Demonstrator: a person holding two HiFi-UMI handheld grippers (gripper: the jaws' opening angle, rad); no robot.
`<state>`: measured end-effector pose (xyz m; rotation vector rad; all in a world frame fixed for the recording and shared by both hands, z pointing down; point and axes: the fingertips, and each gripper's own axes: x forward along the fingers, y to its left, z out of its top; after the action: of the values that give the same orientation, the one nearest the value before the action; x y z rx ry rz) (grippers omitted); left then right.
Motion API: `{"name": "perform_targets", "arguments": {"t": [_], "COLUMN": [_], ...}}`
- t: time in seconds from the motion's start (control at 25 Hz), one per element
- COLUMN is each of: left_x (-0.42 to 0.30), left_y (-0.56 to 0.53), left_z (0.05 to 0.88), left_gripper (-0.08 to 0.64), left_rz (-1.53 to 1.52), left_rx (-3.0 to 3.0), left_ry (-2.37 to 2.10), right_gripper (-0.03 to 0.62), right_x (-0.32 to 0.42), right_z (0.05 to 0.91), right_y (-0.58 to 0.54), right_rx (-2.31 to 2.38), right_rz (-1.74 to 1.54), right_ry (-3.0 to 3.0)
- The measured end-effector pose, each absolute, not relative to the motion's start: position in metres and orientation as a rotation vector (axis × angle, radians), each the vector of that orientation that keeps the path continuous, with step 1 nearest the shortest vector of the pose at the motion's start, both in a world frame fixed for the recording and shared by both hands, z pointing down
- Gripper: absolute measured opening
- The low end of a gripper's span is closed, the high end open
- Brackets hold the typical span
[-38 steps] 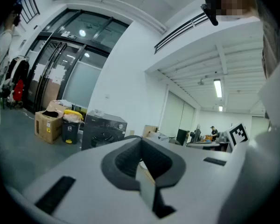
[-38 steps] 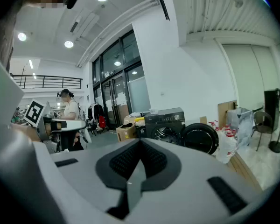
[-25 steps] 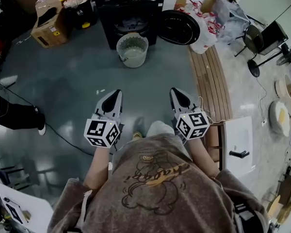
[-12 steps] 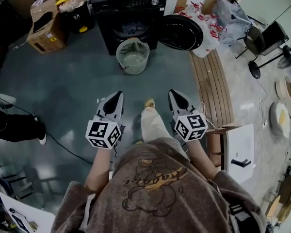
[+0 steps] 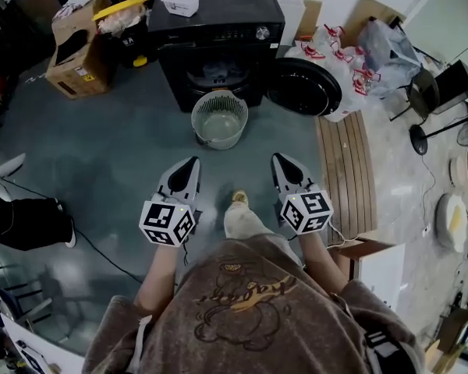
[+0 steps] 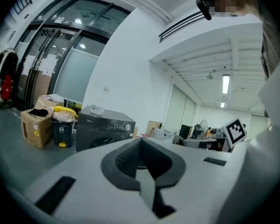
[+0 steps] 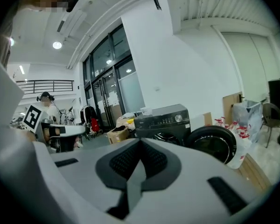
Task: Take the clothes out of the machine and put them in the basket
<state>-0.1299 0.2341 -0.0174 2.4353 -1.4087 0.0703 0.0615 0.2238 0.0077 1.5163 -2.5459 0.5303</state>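
A black washing machine (image 5: 218, 29) stands at the top centre of the head view. Its round door (image 5: 304, 86) hangs open to the right, and clothes (image 5: 217, 72) show in the drum. A pale green basket (image 5: 219, 119) sits on the floor just in front of it. My left gripper (image 5: 191, 164) and right gripper (image 5: 281, 160) are held side by side, short of the basket and pointing at the machine, both shut and empty. The left gripper (image 6: 142, 141) sees the machine (image 6: 105, 129) ahead. The right gripper (image 7: 140, 141) sees the machine (image 7: 163, 120) and its door (image 7: 212, 143).
A cardboard box (image 5: 78, 49) and a yellow-lidded bin (image 5: 123, 14) stand left of the machine. A white tub (image 5: 181, 2) rests on top of it. Plastic bags (image 5: 351, 53) and a wooden bench (image 5: 345, 170) are on the right. A cable (image 5: 101, 236) and a person's leg (image 5: 23, 220) are at left.
Both grippers have been carried forward towards the machine. The machine and basket now sit lower and closer in the head view. The jaws stayed shut.
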Motion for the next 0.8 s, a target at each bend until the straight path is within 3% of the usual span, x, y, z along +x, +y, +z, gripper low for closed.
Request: {"name": "perform_targets", "arguments": {"t": [0.8], "left_x": [-0.134], "left_y": [0.009], "left_z": [-0.014], "left_gripper": [0.003], "left_rz": [0.096], "left_rx": [2.423], "left_ry": [-1.459], "right_gripper": [-0.005], "right_x": [0.049], "right_z": [0.029], "right_y": [0.006], "right_rx": [1.336], "right_rz": [0.563], "right_ry": [-2.572]}}
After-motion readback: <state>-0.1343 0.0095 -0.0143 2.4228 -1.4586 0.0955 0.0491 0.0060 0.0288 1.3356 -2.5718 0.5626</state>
